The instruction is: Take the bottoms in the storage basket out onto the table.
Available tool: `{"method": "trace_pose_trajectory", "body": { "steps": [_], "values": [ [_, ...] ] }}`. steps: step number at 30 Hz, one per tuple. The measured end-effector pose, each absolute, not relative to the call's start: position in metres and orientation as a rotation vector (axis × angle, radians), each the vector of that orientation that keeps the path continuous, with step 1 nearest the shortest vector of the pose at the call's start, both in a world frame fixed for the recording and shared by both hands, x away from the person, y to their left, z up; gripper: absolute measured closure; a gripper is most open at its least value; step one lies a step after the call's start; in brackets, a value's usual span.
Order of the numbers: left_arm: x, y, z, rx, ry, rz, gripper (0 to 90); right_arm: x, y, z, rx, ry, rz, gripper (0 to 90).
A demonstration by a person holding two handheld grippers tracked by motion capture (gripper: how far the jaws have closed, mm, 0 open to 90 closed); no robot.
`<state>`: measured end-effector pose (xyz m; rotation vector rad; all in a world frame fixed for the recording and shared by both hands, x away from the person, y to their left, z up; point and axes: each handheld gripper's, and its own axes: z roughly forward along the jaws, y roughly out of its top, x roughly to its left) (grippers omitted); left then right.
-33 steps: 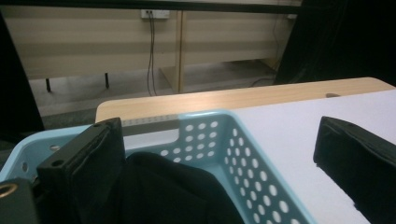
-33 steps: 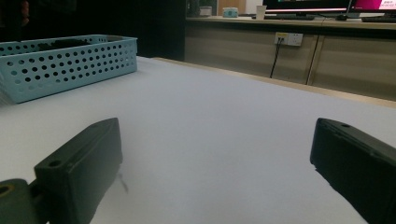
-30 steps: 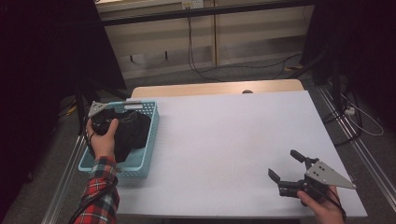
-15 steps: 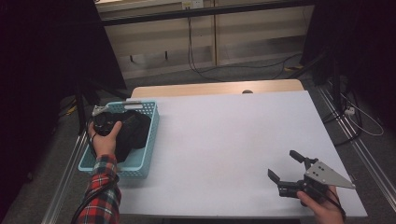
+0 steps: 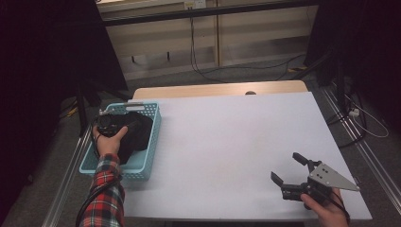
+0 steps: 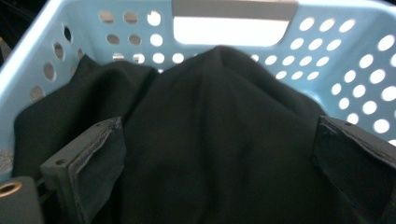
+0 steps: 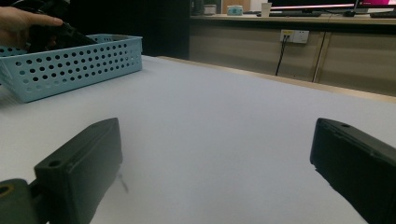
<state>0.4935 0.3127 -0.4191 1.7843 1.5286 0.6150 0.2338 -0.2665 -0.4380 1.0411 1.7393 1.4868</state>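
Two grippers are seen at opposite ends of the white table (image 5: 227,142). The left gripper (image 5: 111,124) is held down inside the light blue perforated basket (image 5: 146,158), which stands at the table's left edge. In the left gripper view, its jaws are spread wide, one on each side of a raised fold of black cloth (image 6: 219,140); the cloth bulges up between them, and whether the pads touch it cannot be told. The cloth is piled in the basket and reaches up against the perforated far wall (image 6: 350,60), just below the handle slot. In the high view, the left hand (image 5: 108,142) is wrapped around the gripper's body, and a red plaid sleeve (image 5: 105,194) is seen coming in from the bottom edge over the basket's near rim.

The right gripper (image 5: 292,171) is held low over the table's near right corner, well apart from the basket, with its grey three-cornered plate (image 5: 331,177) on top. Its jaws are set wide apart and nothing is held between them; in the right gripper view only bare white tabletop (image 7: 219,140) lies between them. In that same view the basket (image 7: 70,67) is seen far off at the upper left, with the left hand (image 7: 23,21) above it.
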Motion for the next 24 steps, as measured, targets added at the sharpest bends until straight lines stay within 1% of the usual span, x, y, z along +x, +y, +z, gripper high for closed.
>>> {"method": "trace_pose_trajectory", "body": {
  "steps": [6, 10, 11, 12, 18, 19, 24],
  "values": [
    [0.497, 0.312, -0.427, 1.833, 1.523, 0.622, 3.4, 0.234, -0.267, -0.438, 1.045, 1.738, 1.493, 1.8],
    [0.498, 0.313, -0.434, 1.862, 1.57, 0.615, 3.3, 0.234, -0.267, -0.439, 1.047, 1.74, 1.492, 1.8],
    [0.499, 0.314, -0.435, 1.891, 1.573, 0.603, 3.5, 0.234, -0.267, -0.439, 1.049, 1.74, 1.493, 1.8],
    [0.499, 0.312, -0.438, 1.879, 1.588, 0.596, 3.5, 0.234, -0.267, -0.439, 1.049, 1.74, 1.493, 1.8],
    [0.502, 0.308, -0.442, 1.944, 1.615, 0.585, 0.8, 0.234, -0.266, -0.438, 1.044, 1.744, 1.495, 1.8],
    [0.503, 0.308, -0.443, 1.949, 1.621, 0.567, 0.1, 0.234, -0.266, -0.438, 1.042, 1.745, 1.492, 1.8],
    [0.502, 0.309, -0.447, 1.92, 1.64, 0.544, 0.0, 0.233, -0.266, -0.438, 1.038, 1.748, 1.498, 1.8]
  ]
}}
